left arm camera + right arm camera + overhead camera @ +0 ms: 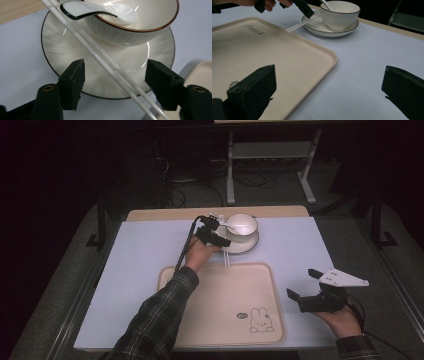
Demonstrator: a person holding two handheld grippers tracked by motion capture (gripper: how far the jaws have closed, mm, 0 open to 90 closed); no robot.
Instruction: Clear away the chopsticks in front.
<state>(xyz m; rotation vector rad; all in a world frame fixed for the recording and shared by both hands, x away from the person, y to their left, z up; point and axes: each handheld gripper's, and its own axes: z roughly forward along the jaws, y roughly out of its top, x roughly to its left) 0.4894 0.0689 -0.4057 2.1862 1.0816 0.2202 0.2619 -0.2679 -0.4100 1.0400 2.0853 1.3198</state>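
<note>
A white bowl (242, 224) with a dark rim stands on a matching plate (246, 245) at the back of the table. In the bowl rests a white spoon (87, 8). Two white chopsticks (110, 63) lie side by side across the plate, and their near ends reach the beige tray (215, 305). My left gripper (115, 68) is open just above the plate's near edge, one jaw on each side of the chopsticks. It does not touch them. My right gripper (300, 281) is open and holds nothing, low over the mat right of the tray.
A pale blue mat (145, 250) covers the table, with a wooden strip (165, 214) along the far edge. The tray has a raised rim and a rabbit drawing (260, 320) near its front right corner. A metal stand (270, 155) and cables lie on the floor beyond.
</note>
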